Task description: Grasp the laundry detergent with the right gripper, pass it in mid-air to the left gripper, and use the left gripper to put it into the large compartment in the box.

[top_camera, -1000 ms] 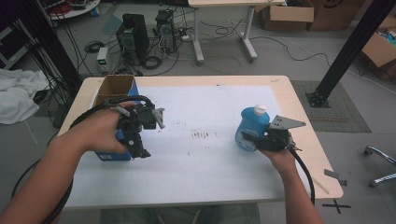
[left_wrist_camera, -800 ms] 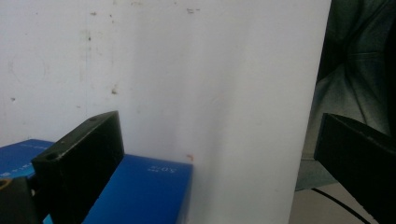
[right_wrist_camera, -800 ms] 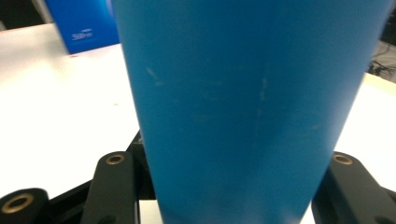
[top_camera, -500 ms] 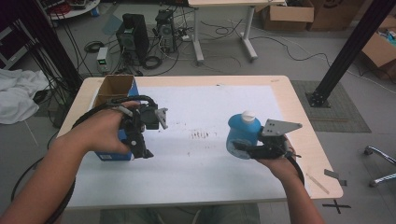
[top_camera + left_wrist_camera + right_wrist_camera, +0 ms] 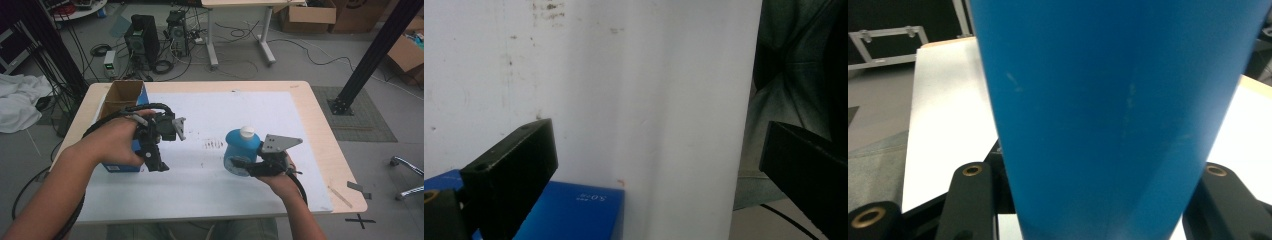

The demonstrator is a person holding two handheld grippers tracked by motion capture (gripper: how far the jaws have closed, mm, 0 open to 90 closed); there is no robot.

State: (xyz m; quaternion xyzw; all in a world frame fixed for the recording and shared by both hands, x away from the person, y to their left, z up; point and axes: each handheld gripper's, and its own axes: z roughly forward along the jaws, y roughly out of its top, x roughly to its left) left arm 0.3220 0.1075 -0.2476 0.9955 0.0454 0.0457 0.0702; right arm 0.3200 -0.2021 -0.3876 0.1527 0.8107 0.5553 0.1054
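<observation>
A blue bottle (image 5: pixel 239 148) with a white cap (image 5: pixel 246 131) is held right of the table's middle, with my right gripper (image 5: pixel 246 168) shut on its lower body. In the right gripper view the bottle's blue wall (image 5: pixel 1108 100) stands between the two black jaws of the right gripper (image 5: pixel 1098 205). My left gripper (image 5: pixel 159 159) hovers over the near end of an open cardboard box with blue sides (image 5: pixel 120 167) at the table's left. In the left gripper view the left gripper (image 5: pixel 654 175) is open, its jaws wide apart with nothing between them, above the box's blue corner (image 5: pixel 569 210).
A white mat (image 5: pixel 200 185) covers most of the wooden table (image 5: pixel 320 125), with dark pen marks (image 5: pixel 215 145) at its middle. A strip of tape (image 5: pixel 340 197) lies near the front right corner. Computers and cables sit on the floor beyond; a black post (image 5: pixel 372 55) stands at the right.
My right gripper has carried the blue bottle leftward and slightly nearer the person. The left hand and its gripper have barely moved.
</observation>
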